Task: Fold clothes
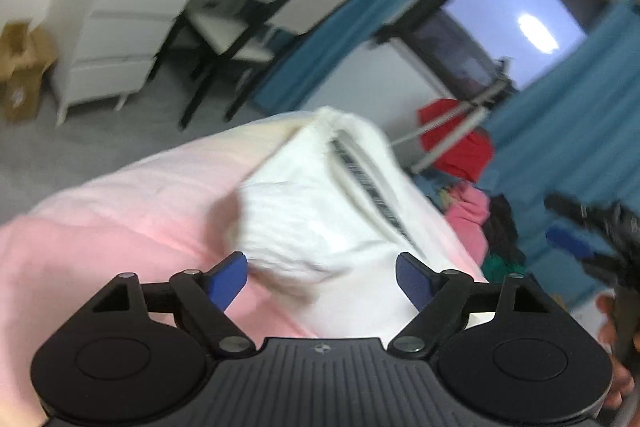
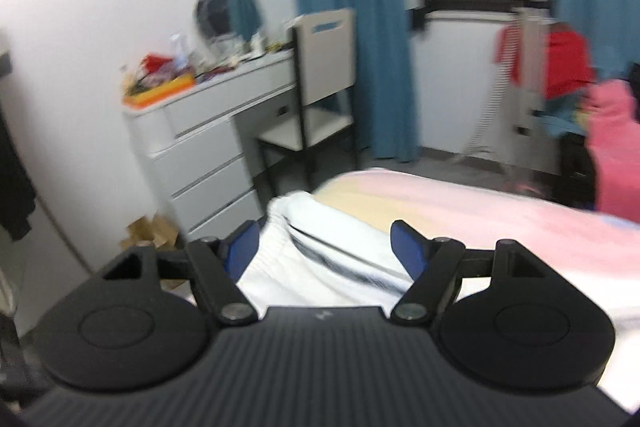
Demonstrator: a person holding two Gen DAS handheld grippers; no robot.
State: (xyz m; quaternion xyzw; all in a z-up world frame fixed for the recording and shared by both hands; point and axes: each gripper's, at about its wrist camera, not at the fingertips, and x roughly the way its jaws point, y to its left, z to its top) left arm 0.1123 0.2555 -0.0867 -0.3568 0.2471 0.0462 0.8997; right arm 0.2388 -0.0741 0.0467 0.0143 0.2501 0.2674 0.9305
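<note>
A white garment (image 1: 316, 211) with a dark striped band lies folded on the pink bed cover (image 1: 120, 227). My left gripper (image 1: 322, 279) hovers open just above its near edge, blue pads wide apart, nothing between them. In the right wrist view the same white garment (image 2: 320, 247) lies on the bed (image 2: 500, 215) below my right gripper (image 2: 324, 247), which is also open and holds nothing. At the far right of the left wrist view the right gripper (image 1: 588, 235) shows, with a hand (image 1: 616, 331) behind it.
A white drawer desk (image 2: 208, 143) with clutter and a chair (image 2: 316, 99) stand beyond the bed's end. Blue curtains (image 2: 352, 27) frame a window. A drying rack with red clothes (image 2: 560, 59) and a pile of pink and dark clothes (image 1: 476, 223) sit at the right. A cardboard box (image 1: 22, 67) is on the floor.
</note>
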